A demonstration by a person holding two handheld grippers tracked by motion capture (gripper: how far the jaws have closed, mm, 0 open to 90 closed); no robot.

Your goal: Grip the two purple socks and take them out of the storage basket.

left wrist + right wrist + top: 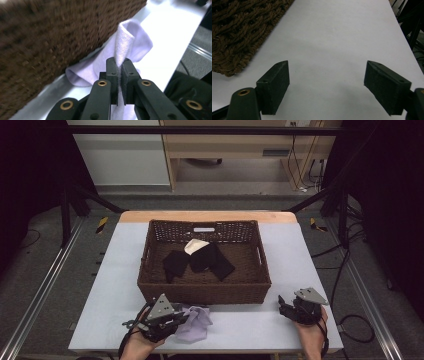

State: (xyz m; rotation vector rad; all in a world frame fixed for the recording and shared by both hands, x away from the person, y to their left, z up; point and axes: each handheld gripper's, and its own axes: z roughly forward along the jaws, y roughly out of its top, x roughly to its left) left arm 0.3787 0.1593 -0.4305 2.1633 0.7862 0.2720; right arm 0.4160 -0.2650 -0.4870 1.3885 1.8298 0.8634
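Left tongs (119, 71) pinch pale lilac cloth (130, 47), bunched and folded.

Wicker basket (205, 292) holding black cloths (200, 261)

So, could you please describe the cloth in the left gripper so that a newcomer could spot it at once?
Start at the brown wicker basket mid-table and drop to its near wall. There on the table lies the pale lilac cloth, crumpled, pinched by the left gripper. The cloths in the basket are black and cream.

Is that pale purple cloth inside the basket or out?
Out: the pale purple cloth lies on the table before the basket, pinched in the left claw.
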